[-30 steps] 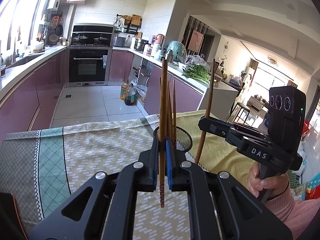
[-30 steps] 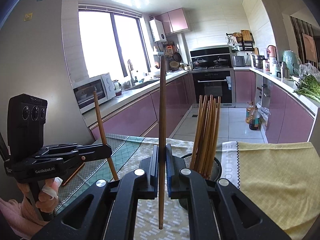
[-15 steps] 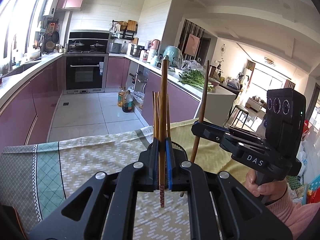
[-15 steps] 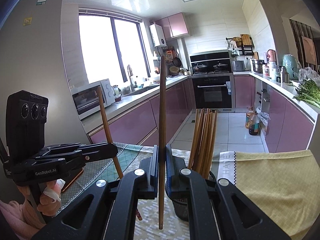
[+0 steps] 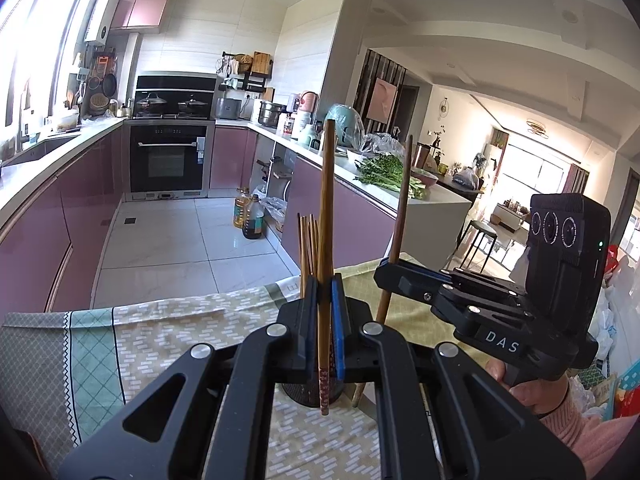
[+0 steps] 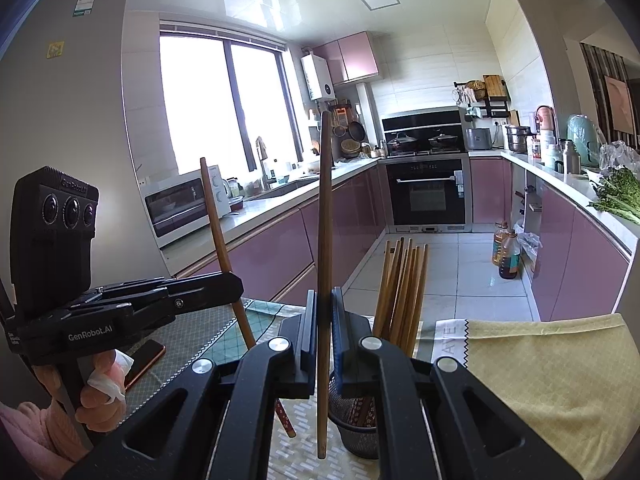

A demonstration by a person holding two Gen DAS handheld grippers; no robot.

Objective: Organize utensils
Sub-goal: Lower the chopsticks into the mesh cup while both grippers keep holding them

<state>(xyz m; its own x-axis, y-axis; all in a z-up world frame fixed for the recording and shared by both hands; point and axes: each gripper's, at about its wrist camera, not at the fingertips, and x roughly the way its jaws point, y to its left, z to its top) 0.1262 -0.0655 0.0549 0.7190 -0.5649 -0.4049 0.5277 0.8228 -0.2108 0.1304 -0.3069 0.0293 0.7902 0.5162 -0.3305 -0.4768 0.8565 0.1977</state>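
My left gripper (image 5: pixel 325 322) is shut on a wooden chopstick (image 5: pixel 327 208) held upright. My right gripper (image 6: pixel 323 330) is shut on another upright wooden chopstick (image 6: pixel 325 216). A black mesh holder (image 6: pixel 356 420) with several chopsticks (image 6: pixel 402 288) stands on the tablecloth just behind both grippers. In the left wrist view the holder (image 5: pixel 304 394) is mostly hidden by my fingers, with its chopsticks (image 5: pixel 308 248) rising behind them. Each gripper shows in the other's view: the right gripper (image 5: pixel 386 276) to the right, the left gripper (image 6: pixel 236 286) to the left.
The table carries a patterned tablecloth (image 5: pixel 168 344), green at the left and yellow at the right (image 6: pixel 540 368). A phone (image 6: pixel 144 360) lies on the cloth by the left hand. Pink kitchen cabinets (image 5: pixel 60 240), an oven (image 5: pixel 168 160) and oil bottles (image 5: pixel 250 218) lie beyond the table.
Both grippers have dropped lower and closer to the mesh holder, each still holding its chopstick upright. The holder now sits partly hidden behind the fingers.
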